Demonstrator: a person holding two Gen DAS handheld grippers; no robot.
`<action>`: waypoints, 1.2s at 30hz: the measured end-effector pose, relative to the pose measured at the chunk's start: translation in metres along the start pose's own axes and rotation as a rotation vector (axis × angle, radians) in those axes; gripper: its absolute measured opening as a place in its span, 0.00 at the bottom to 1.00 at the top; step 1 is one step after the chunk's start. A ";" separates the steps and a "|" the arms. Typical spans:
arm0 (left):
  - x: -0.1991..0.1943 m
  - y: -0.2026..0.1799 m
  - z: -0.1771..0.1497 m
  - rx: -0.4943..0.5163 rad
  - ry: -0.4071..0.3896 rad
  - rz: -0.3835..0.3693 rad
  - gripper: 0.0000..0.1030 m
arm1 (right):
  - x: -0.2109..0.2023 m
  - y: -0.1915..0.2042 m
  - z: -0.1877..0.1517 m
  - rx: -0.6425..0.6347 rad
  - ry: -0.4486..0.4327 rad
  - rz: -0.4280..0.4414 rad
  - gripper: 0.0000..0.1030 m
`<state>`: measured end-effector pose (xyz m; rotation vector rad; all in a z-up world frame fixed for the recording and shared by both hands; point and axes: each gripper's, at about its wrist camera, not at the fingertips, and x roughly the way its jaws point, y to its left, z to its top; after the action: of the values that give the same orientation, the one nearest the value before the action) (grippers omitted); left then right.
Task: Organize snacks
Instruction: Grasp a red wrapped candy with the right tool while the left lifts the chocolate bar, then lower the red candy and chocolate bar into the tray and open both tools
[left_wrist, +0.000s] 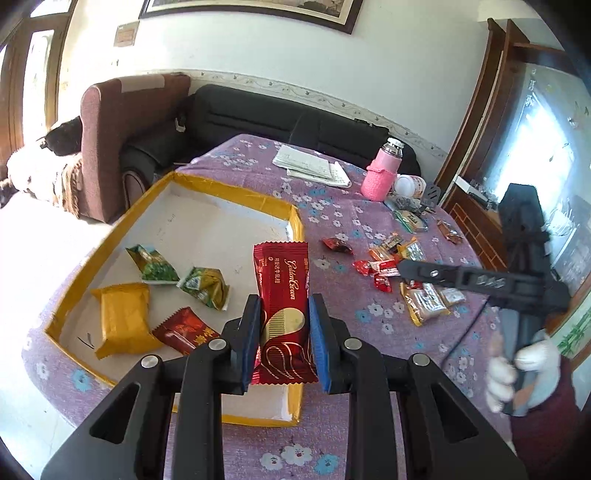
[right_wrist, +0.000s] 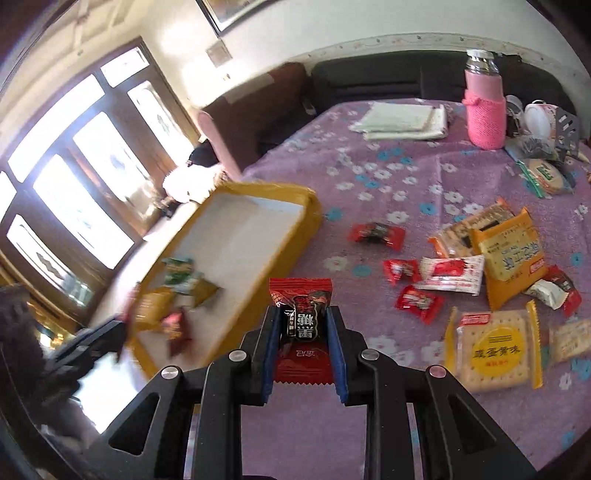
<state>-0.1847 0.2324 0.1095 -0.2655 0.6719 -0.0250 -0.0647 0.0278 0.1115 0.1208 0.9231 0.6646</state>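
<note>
A: Red foil wrapper (left_wrist: 284, 306), long and glossy w/ gold script and a gold comb print, crimped zigzag ends. It stands upright at lower centre of the left wrist view, pinched between the blue pads (left_wrist: 250, 334) of the left gripper (left_wrist: 285, 339).

B: And what's under it?

A: Tray (left_wrist: 236, 192): shallow, rectangular, white inside, rim wrapped in shiny yellow tape. It sits left of centre. Inside are two crinkly green-gold packs (left_wrist: 201, 286), a yellow pillow pack (left_wrist: 123, 317) and a dark red sachet (left_wrist: 183, 326).

B: Right side?

A: Right gripper (right_wrist: 303, 341), bottom centre of its own view, jaws pressed on a small red candy (right_wrist: 302, 325) w/ a black label and sawtooth edges. It's held over the cloth (right_wrist: 369, 435), just right of the tray's corner. That view is blurred at left.

B: Cloth?

A: Purple fabric, soft-looking, w/ white and blue flower print. It covers the whole table.

B: Loose snacks?

A: Scattered at centre right of the right wrist view: square cracker packs (right_wrist: 491, 350) in clear film w/ yellow edges, an orange-yellow pack (right_wrist: 511, 258), small red twist candies (right_wrist: 419, 301).

B: Farther back?

A: Bottle (right_wrist: 484, 107) in a pink knit sleeve w/ metal cap, upper right. Folded paper (right_wrist: 402, 120) left of it. In the left view a white knit glove (left_wrist: 517, 365) grips the right tool's black handle at the right edge.
</note>
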 end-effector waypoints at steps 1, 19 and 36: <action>-0.002 0.000 0.001 0.012 -0.008 0.023 0.23 | -0.004 0.005 0.002 0.016 0.004 0.051 0.24; 0.038 0.098 0.001 -0.111 0.104 0.179 0.23 | 0.118 0.095 -0.005 -0.039 0.221 0.080 0.24; -0.005 0.080 0.005 -0.154 -0.002 0.334 0.71 | 0.087 0.107 -0.025 -0.105 0.103 0.034 0.49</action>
<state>-0.1905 0.3115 0.0954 -0.2982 0.7104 0.3478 -0.0984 0.1589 0.0756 0.0088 0.9843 0.7556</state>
